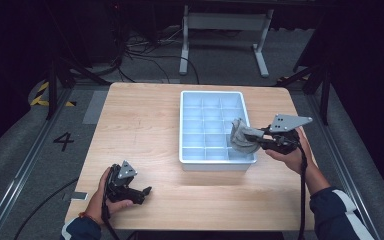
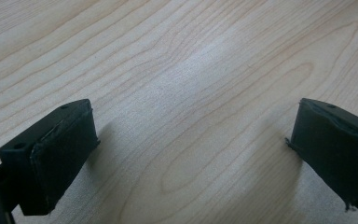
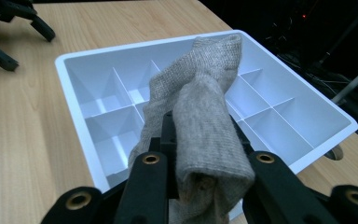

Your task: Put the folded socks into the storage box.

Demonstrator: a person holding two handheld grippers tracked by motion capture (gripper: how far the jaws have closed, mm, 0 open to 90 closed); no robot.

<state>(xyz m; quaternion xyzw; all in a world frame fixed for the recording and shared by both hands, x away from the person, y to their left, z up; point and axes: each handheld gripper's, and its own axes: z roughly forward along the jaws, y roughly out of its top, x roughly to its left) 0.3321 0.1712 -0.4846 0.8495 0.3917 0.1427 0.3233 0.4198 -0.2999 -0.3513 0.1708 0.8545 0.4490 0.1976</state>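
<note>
Open bench (image 1: 145, 125) from 7 to 11 o'clock of the white divided tray (image 1: 186, 150). Blocked at the tray's 4 o'clock corner by the right gripper (image 1: 245, 137) and its bunched grey sock (image 1: 241, 136). Narrow strip along 6 o'clock, with the left gripper (image 1: 141, 192) near 7.

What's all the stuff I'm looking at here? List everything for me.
Table: one, light wood, centre of the floor.
Tray: one, white, divided into compartments, on the table's right half.
Sock: one, grey, clamped in the right gripper over the tray's near right corner.
Frame: one, white metal, on the floor beyond the table.
Cables: several, black, on the far floor.
Left gripper: one, black, open, resting on the table's near left.
Right gripper: one, black, shut on the sock.
</note>
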